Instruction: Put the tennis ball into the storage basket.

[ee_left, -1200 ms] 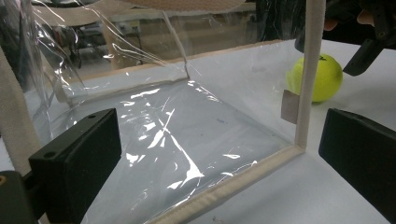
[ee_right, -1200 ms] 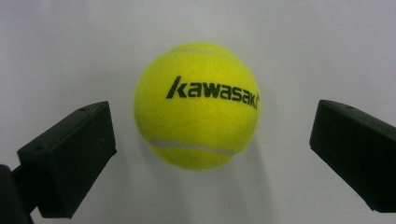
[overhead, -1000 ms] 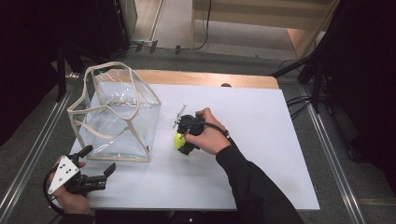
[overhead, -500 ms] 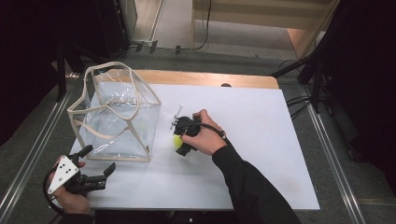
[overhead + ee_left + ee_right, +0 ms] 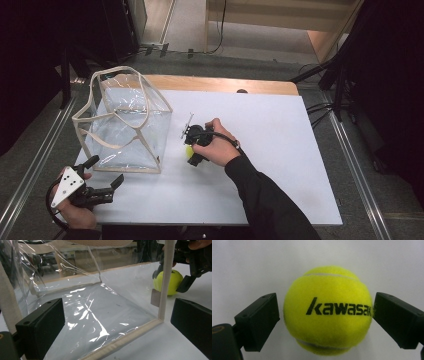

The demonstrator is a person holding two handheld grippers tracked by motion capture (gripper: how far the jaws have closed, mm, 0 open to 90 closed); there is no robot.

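Left gripper view had your left claw [image 5: 106, 170] standing wide open with nothing in it, its jaws aimed at the near corner of the clear bag [image 5: 127, 130] but short of the cream trim. You could have left it there, ready to steady that bag once the ball came over.

To the right of the bag, just beside its near right corner and not touching it, the tennis ball [image 5: 328, 290] sat on the counter [image 5: 280, 150]. Your right claw [image 5: 326, 315] pointed down over it, and its jaws had just been closing with the ball between them. In the right gripper view the right pad met the felt while the left pad was a sliver short, so I judged that the ball was not yet gripped.

To do this well, you needed to close evenly across the widest part of the ball, as you were lined up, so it could not squirt out sideways. A shift toward the free pad would have centred it. A firm squeeze before lifting seemed wise, since felt over a springy shell gives a little.

The counter was a plain white sheet, flat and matt, with a wooden strip [image 5: 225, 85] showing along its far edge. A metal rail [image 5: 30, 170] ran along the floor on the left, and cables [image 5: 320, 107] lay on the floor to the right, with the room around them dark.
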